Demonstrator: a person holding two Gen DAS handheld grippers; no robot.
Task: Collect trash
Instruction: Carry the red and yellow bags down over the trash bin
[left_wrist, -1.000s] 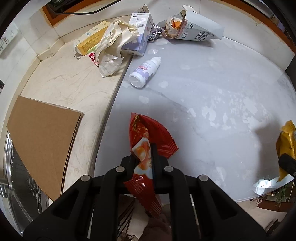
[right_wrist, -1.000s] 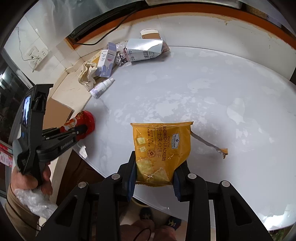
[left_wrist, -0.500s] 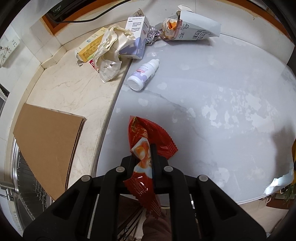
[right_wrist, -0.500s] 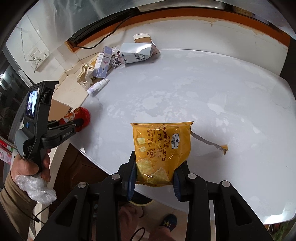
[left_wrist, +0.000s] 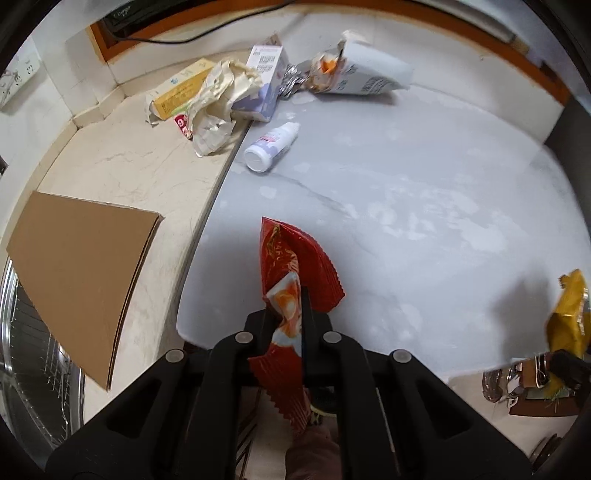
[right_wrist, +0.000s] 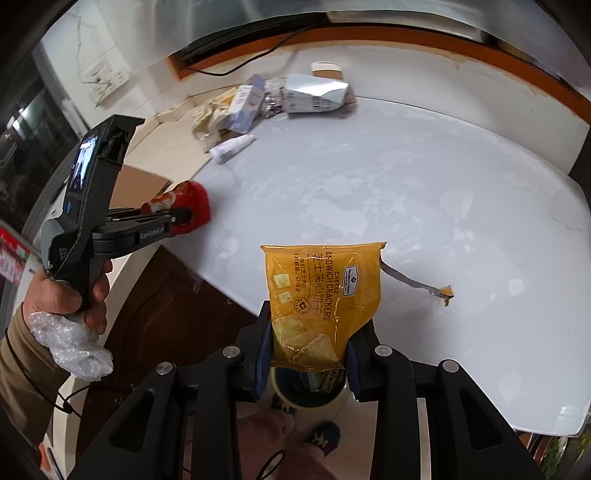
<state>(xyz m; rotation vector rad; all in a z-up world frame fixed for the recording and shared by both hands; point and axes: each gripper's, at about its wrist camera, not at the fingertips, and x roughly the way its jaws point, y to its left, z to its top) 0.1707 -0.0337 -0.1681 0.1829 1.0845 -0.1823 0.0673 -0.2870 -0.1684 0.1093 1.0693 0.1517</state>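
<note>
Left wrist view shows the left gripper (left_wrist: 286, 314) pinched on a red snack wrapper (left_wrist: 291, 280) above the near table (left_wrist: 424, 184) edge, while the right gripper (right_wrist: 308, 343) clamps a yellow cheese cracker bag (right_wrist: 325, 295), both lifted clear, likely for binning.

Printed in dark letters on the yellow bag (right_wrist: 325, 295): "CHEESE SANDWICH CRACKERS", with Chinese characters beside it and a small white brand badge too fine to read. Stamped in pale letters on the side of the left gripper (right_wrist: 183, 216): "GenRobot.AI". On the carton (left_wrist: 365, 79), the box (left_wrist: 264, 77) and the bottle (left_wrist: 271, 147), only blurred print, illegible
</note>
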